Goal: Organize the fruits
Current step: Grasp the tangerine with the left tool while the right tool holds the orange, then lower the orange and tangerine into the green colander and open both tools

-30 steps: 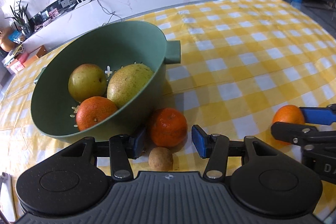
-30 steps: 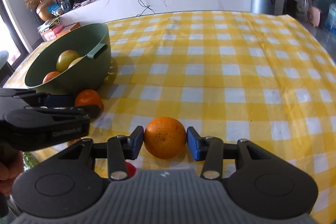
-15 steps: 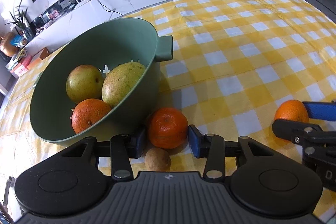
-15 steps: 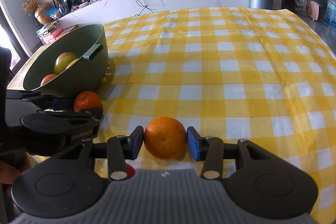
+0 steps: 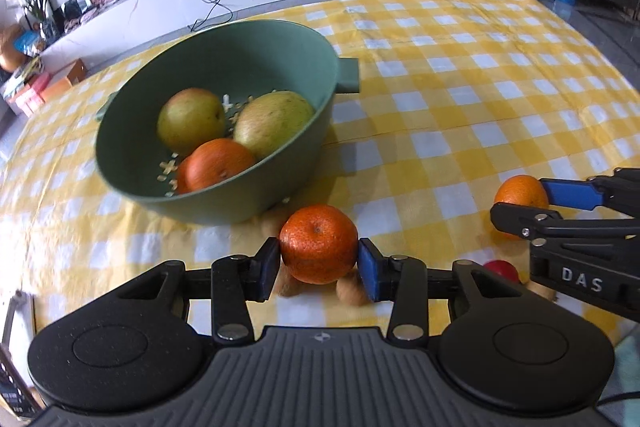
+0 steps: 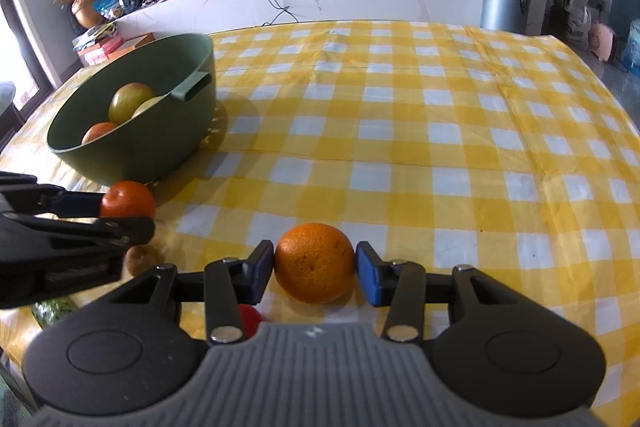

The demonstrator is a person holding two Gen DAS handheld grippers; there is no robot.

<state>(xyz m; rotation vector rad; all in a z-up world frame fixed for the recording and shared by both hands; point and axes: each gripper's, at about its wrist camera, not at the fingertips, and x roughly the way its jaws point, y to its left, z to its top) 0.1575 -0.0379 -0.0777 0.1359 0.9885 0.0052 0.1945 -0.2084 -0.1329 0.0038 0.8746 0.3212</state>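
Tangerine (image 5: pixel 318 243) is sitting pinched between the pads of the left gripper (image 5: pixel 319 269), seemingly lifted just clear of the checked cloth (image 5: pixel 460 99). Orange (image 6: pixel 315 261) is being pinched likewise by the right gripper (image 6: pixel 315 273), low over the cloth. Beyond and to the left, the green colander (image 5: pixel 280 39) is holding three fruits; the left gripper is nearer its rim, so its fruit likely goes in first.

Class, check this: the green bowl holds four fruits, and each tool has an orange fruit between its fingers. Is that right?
Not quite. The left wrist view shows three fruits in the bowl, not four. The rest stands: the left tool grips a tangerine, the right tool an orange.
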